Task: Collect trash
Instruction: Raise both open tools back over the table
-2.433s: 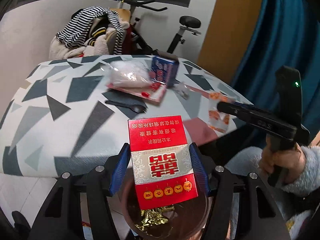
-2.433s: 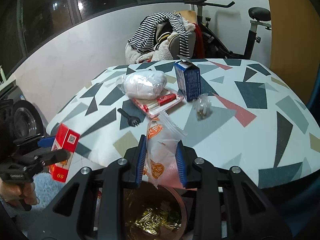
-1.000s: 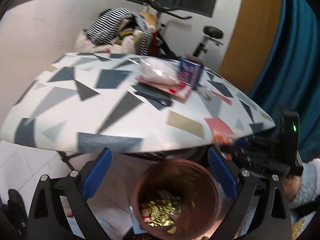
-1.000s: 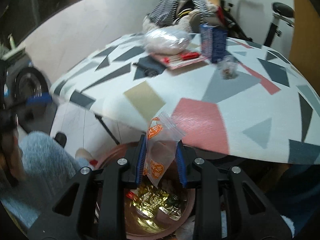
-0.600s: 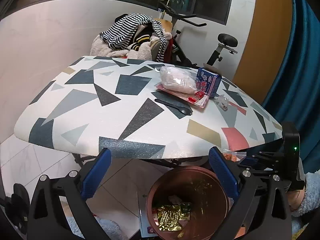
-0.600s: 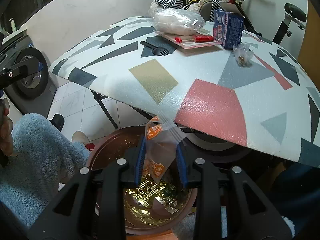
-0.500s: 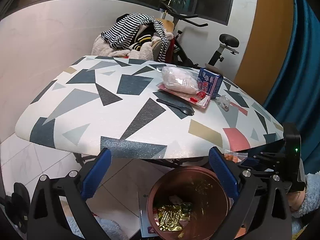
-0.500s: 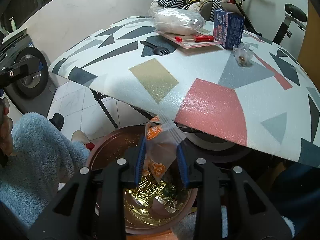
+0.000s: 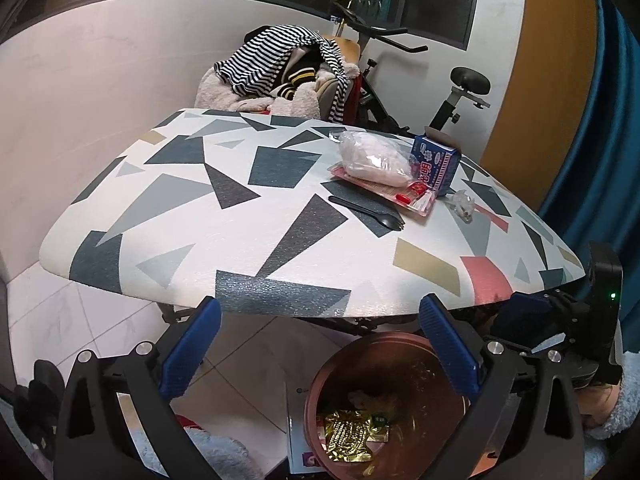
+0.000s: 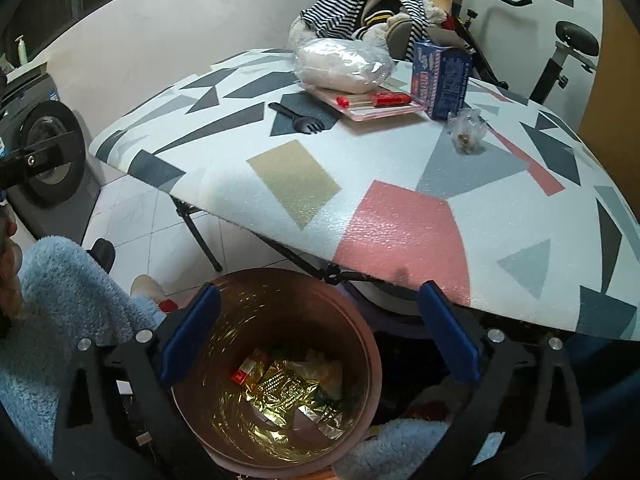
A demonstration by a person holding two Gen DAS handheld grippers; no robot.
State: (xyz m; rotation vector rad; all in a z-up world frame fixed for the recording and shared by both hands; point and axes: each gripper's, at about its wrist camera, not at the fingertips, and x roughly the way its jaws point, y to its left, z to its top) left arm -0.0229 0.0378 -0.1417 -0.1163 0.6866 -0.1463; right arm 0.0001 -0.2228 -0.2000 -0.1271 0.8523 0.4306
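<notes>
A copper-coloured trash bin [image 10: 360, 340] stands on the floor under the table's front edge, with gold foil and wrappers [image 10: 288, 392] inside; it also shows in the left wrist view [image 9: 320, 392]. My right gripper [image 10: 318, 334] is open and empty just above the bin. My left gripper [image 9: 320, 346] is open and empty, left of the bin. On the table lie a black spork [image 9: 368, 212], a pink tray [image 9: 384, 190] with a white bag [image 9: 374, 158], a blue carton [image 9: 436, 168] and a small clear bag [image 9: 462, 204].
The patterned table [image 9: 240, 240] rests on folding legs [image 10: 196, 236]. Behind it are a chair piled with clothes [image 9: 280, 76] and an exercise bike [image 9: 452, 92]. A blue curtain [image 9: 600, 140] hangs at the right. A washing machine [image 10: 44, 156] stands at the left.
My right gripper has opened and let the clear snack wrapper fall into the bin. The left gripper dropped the red box earlier and stays open, hardly moving.
</notes>
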